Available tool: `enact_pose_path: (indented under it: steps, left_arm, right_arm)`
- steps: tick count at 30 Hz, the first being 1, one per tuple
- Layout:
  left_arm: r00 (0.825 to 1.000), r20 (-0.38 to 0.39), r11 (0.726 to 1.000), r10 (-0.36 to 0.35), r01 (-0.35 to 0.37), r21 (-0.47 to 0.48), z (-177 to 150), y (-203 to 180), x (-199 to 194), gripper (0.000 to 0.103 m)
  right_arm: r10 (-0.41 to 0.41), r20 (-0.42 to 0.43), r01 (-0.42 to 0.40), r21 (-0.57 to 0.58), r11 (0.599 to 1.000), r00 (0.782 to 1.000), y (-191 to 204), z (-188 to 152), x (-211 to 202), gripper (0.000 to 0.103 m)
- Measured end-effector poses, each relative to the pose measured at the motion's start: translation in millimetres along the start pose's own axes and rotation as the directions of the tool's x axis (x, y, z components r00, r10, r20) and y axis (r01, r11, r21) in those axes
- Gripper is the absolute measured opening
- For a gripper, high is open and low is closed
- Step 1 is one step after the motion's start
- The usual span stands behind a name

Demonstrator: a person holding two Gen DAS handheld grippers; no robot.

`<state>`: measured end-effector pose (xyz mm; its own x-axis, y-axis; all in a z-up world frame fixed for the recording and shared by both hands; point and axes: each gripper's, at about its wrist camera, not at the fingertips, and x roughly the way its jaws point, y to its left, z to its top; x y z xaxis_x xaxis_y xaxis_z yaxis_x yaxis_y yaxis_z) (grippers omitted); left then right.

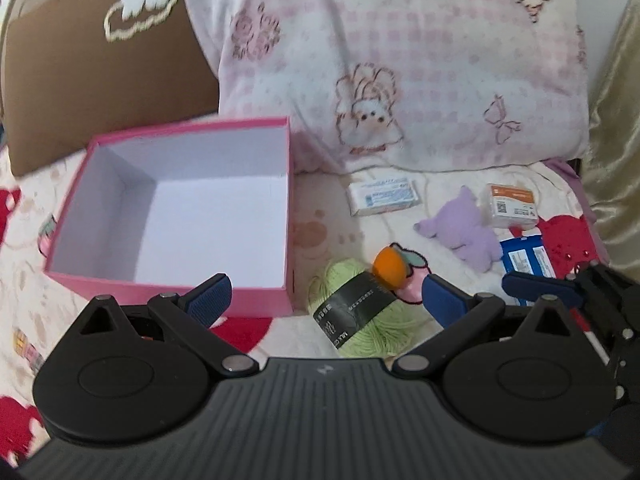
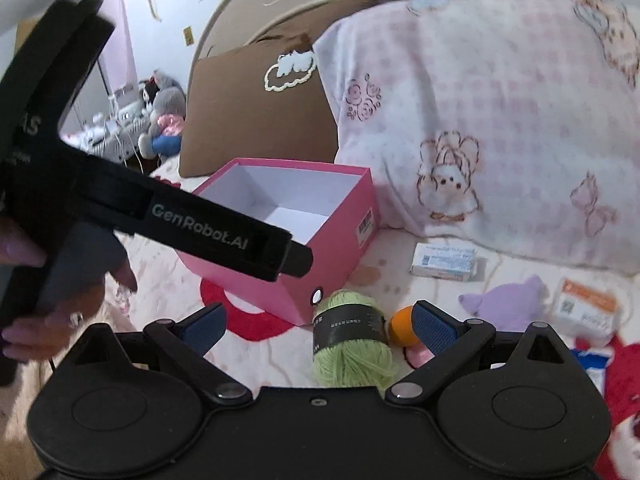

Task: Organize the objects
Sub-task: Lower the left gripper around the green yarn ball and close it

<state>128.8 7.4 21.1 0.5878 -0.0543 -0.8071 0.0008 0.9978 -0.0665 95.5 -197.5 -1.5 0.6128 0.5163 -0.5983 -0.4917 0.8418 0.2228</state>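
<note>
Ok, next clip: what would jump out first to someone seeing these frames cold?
Probably the open pink cardboard box with a white, empty interior, sitting on the patterned bedspread left of centre. Just right of it lies a light green yarn ball with a black label band, beside a small orange ball and a purple plush toy. Behind them leans a big pink-and-white checked pillow.

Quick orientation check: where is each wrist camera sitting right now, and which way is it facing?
Left wrist: on the left gripper, looking forward at the empty pink box and green yarn; the right gripper's fingers show at right.
Right wrist: on the right gripper, facing the same way; the left gripper's body and a hand show at left.
Shared: box, yarn, pillow.
</note>
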Motion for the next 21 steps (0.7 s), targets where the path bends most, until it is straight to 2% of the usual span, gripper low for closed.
enact_pose_path:
  steps: [4, 6, 7, 11, 16, 21]
  left_arm:
    - [0.998, 0.006, 0.997, -0.056, 0.056, -0.055, -8.5, 11.6, 15.3, 0.103]
    - [0.994, 0.052, 0.988, -0.099, 0.104, -0.114, -15.9, 21.1, 20.4, 0.103]
    - [0.994, 0.065, 0.985, -0.087, 0.095, -0.142, -19.9, 24.3, 22.9, 0.103]
    - [0.996, 0.078, 0.998, -0.045, 0.048, -0.044, -27.1, 15.2, 29.6, 0.103]
    - [0.991, 0.069, 0.990, -0.112, 0.117, -0.073, -32.3, 19.9, 37.0, 0.103]
    - [0.992, 0.048, 0.990, -0.118, 0.122, -0.077, -37.1, 24.7, 48.6, 0.099]
  right_arm:
    - [0.006, 0.050, -0.006, 0.004, 1.000, 0.999, 1.2, -15.5, 13.8, 0.100]
    - [-0.012, 0.051, 0.011, 0.005, 1.000, 0.999, 6.2, -23.2, 20.8, 0.100]
    - [-0.011, 0.040, 0.011, -0.003, 1.000, 0.999, 9.5, -25.9, 24.5, 0.100]
    - [-0.021, 0.000, 0.021, -0.092, 0.996, 1.000, 23.3, -32.3, 36.1, 0.100]
    - [0.016, -0.028, -0.018, -0.077, 0.997, 0.999, 24.8, -38.6, 43.2, 0.100]
    - [-0.007, -0.025, 0.005, -0.088, 0.996, 1.000, 22.5, -40.5, 50.1, 0.100]
